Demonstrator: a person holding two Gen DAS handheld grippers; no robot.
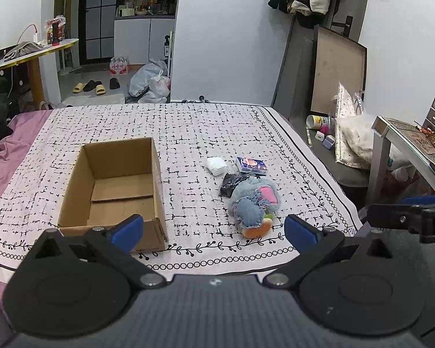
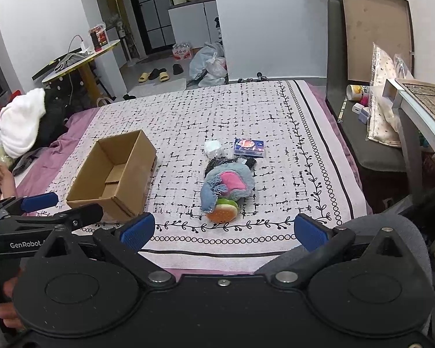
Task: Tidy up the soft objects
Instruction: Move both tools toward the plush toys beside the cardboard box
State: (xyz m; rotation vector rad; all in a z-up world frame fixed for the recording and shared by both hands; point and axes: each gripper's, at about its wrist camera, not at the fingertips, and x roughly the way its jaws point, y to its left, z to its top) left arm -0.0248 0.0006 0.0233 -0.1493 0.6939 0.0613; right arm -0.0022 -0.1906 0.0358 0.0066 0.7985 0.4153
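Note:
An open cardboard box (image 1: pixel 121 185) (image 2: pixel 116 171) sits empty on the bed's patterned blanket, left of a small heap of items. The heap holds a blue-grey plush toy with a pink ear (image 1: pixel 253 200) (image 2: pixel 227 184), an orange burger-shaped toy (image 1: pixel 256 230) (image 2: pixel 221 213) under its near end, a black bundle (image 1: pixel 230 185) (image 2: pixel 232 162), a white soft bundle (image 1: pixel 216 166) (image 2: pixel 212 148) and a blue packet (image 1: pixel 250 164) (image 2: pixel 248 147). My left gripper (image 1: pixel 214 230) hovers open over the near bed edge, between box and plush. My right gripper (image 2: pixel 224 230) is open, just short of the burger toy.
The patterned blanket (image 1: pixel 188 133) covers a pink sheet (image 2: pixel 72 124). A dark bench with a pillow and bottles (image 2: pixel 371 121) and a table edge (image 2: pixel 420 107) stand to the right. White and dark clothes (image 2: pixel 23 121) pile at the left. The left gripper's fingers (image 2: pixel 40 201) show in the right wrist view.

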